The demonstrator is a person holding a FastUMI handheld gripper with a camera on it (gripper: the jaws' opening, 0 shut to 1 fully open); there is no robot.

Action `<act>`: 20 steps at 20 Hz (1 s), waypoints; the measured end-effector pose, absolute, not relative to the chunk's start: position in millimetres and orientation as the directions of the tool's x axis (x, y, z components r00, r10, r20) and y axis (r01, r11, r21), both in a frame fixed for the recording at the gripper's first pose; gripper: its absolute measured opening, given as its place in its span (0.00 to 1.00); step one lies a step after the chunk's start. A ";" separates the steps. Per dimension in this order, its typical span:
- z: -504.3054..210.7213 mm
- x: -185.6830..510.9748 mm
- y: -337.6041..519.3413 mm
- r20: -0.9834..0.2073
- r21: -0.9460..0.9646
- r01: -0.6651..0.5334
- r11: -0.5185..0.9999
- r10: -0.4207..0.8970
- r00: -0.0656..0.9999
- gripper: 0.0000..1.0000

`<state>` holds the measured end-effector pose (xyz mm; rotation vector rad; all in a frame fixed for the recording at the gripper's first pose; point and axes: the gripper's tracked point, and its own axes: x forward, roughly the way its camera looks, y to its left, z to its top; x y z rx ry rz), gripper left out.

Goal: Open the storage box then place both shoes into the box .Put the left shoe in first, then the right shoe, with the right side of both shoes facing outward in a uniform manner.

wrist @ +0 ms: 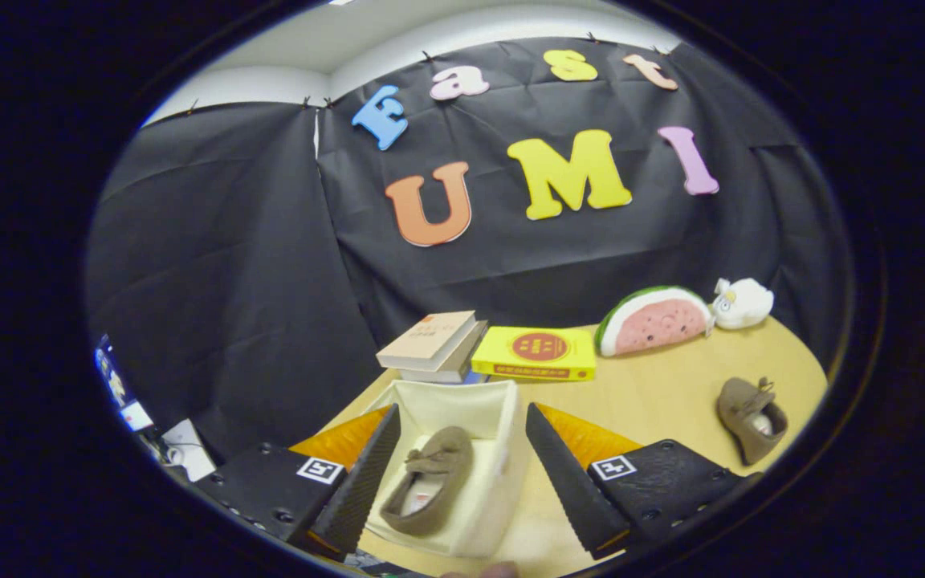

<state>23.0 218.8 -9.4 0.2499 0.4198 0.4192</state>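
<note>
The gripper (462, 470) hangs spread wide above the near end of the tabletop (655, 401), its two fingers well apart and pressing on nothing; between them sits the storage box (503, 449), cream-coloured, soft-walled and open at the top; inside it lies one brown shoe (430, 482), resting on its side along the box's length, bow on the upper and pale lining showing through the opening; the left finger stands just beside the box's left wall, the right finger stands just off its right wall, and neither touches the shoe; off to the right of the right finger, well apart from the box, the second brown shoe (751, 417) lies on the bare wood, opening turned up; beyond the box, at the far side of the tabletop, a tan-covered book (428, 337) rests slanted on top of another volume, and just beside that pair lies a flat yellow book (536, 352); further right a watermelon-slice plush (654, 321) leans against the black cloth wall, with a small white plush toy (742, 303) touching its upper corner; down by the left finger, off the tabletop, some small white equipment (185, 449) is visible but too blurred to name.
</note>
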 end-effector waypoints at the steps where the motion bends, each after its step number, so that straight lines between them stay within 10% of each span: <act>1: -6.3 23.4 196.4 -0.327 0.307 -0.339 0.889 0.433 0.840 0.96; 9: -21.5 42.3 12.2 -0.309 0.176 -0.262 0.949 0.306 0.900 0.96; 20: -143.6 85.6 -153.3 -0.588 0.092 -0.127 0.988 0.157 0.794 0.96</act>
